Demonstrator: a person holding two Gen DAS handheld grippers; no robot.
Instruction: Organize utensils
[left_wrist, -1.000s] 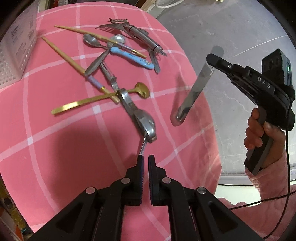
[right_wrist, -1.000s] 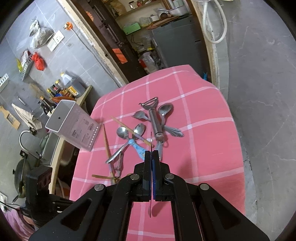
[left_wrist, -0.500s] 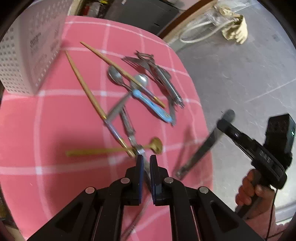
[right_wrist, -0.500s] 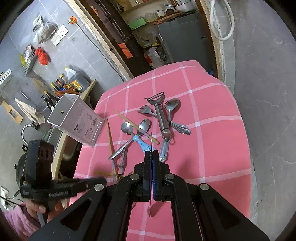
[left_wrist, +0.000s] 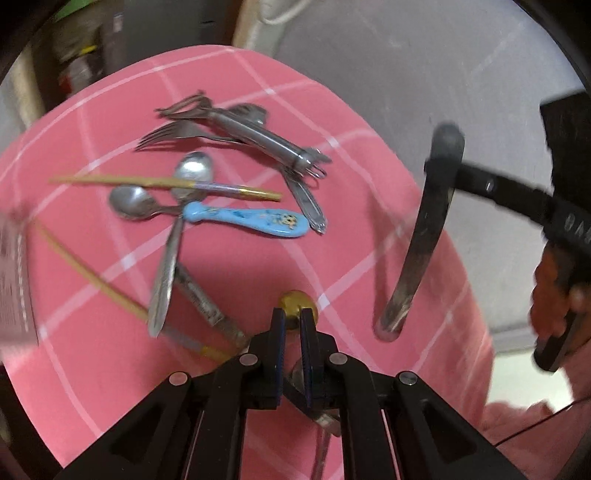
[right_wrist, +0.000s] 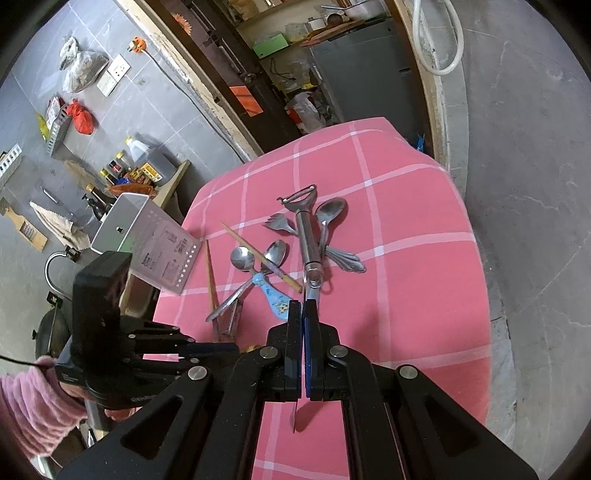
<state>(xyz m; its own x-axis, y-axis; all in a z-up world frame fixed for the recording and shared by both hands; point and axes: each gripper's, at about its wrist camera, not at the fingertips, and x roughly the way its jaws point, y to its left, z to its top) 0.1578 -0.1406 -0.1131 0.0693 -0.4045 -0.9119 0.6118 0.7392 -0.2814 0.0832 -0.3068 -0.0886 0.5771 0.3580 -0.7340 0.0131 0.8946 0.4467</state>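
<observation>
On the pink checked cloth (left_wrist: 110, 369) lies a heap of utensils: a steel peeler (left_wrist: 258, 138), a fork (left_wrist: 173, 133), a blue-handled spoon (left_wrist: 251, 219), two steel spoons and wooden chopsticks (left_wrist: 147, 181). My left gripper (left_wrist: 291, 321) is shut to a thin slit, with nothing pinched at its tips. It hovers just short of a gold spoon's bowl (left_wrist: 295, 301). A steel utensil lies partly hidden beneath it. My right gripper (right_wrist: 303, 306) is shut on a table knife (left_wrist: 424, 240), which hangs steeply over the table's right side.
A white perforated holder (right_wrist: 147, 236) stands tilted at the table's back left corner. The cloth drops off to a grey concrete floor (right_wrist: 535, 221) on the right. A hand in a pink sleeve (right_wrist: 33, 406) grips the left tool.
My left gripper has swept across the table and rolled, passing over the steel utensil to the gold spoon's bowl. It now shows in the right wrist view. The right gripper has kept still with the knife.
</observation>
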